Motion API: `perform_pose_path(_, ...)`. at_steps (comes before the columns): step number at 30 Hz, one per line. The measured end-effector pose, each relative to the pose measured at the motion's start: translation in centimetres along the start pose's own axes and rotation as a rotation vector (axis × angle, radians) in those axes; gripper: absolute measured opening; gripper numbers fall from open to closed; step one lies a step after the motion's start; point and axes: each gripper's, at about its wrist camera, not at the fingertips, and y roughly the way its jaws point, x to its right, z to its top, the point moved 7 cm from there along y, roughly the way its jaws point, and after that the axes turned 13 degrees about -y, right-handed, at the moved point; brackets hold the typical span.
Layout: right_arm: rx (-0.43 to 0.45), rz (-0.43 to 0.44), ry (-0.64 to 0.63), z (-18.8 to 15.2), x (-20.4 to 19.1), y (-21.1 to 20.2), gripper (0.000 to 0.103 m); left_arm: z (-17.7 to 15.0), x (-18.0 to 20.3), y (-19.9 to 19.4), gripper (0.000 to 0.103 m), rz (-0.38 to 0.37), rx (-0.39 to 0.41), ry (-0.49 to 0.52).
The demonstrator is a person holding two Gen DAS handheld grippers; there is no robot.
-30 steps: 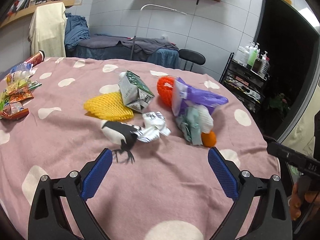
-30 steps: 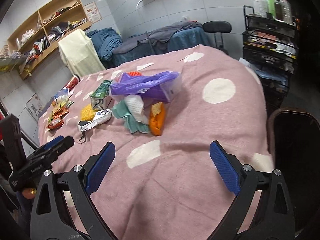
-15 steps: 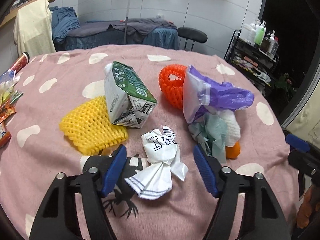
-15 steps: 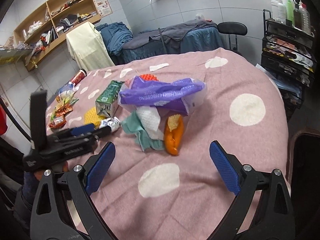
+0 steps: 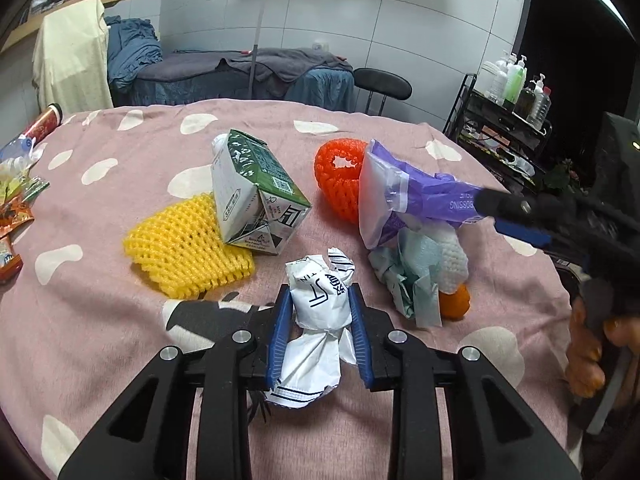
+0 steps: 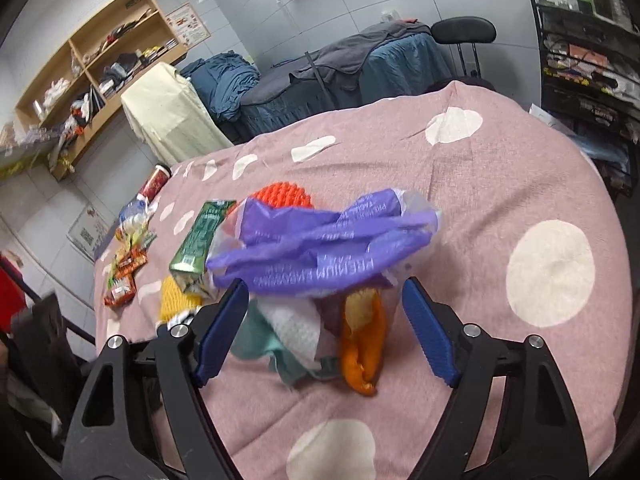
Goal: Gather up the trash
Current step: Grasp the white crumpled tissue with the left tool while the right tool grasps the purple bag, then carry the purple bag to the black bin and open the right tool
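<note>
Now left gripper [image 5: 319, 309] jaws just closing, pinching crumpled white wrapper [image 5: 318, 312] near table edge; light, crushable, grip mid-bunch. Right gripper [image 6: 325, 320] closing slightly, wide, astride purple bag [image 6: 320, 248] pile, nothing held.

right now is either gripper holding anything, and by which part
The left gripper has just closed on the crumpled white wrapper, pads pinching its middle. The right gripper straddles the purple bag pile, jaws closing but gripping nothing.
</note>
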Motion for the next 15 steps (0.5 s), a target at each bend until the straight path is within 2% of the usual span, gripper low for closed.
perform_pose_path(3, -0.020, 0.022, 0.051, 0.7, 0.6, 1.6, 0.076, -0.3, 0.0, -0.1, 0.029, -0.012, -0.005, -0.017)
perform_pose_path(5, -0.035, 0.034, 0.080, 0.7, 1.0, 2.5, 0.061, -0.5, 0.0, -0.1, 0.029, -0.011, -0.007, -0.020)
perform_pose_path(7, -0.051, 0.050, 0.096, 0.6, 1.1, 3.3, 0.027, -0.4, 0.0, 0.0, 0.029, -0.010, -0.006, -0.021)
perform_pose_path(8, -0.051, 0.064, 0.106, 0.6, 1.1, 3.5, 0.019, -0.4, 0.0, -0.1, 0.029, -0.010, -0.005, -0.022)
perform_pose_path(12, -0.013, 0.066, 0.117, 0.7, 1.4, 2.5, 0.008, -0.4, -0.1, -0.1, 0.029, -0.007, -0.002, -0.021)
perform_pose_path(15, 0.026, 0.062, 0.125, 0.8, 1.5, 0.9, 0.008, -0.4, 0.0, -0.7, 0.029, -0.005, 0.017, -0.022)
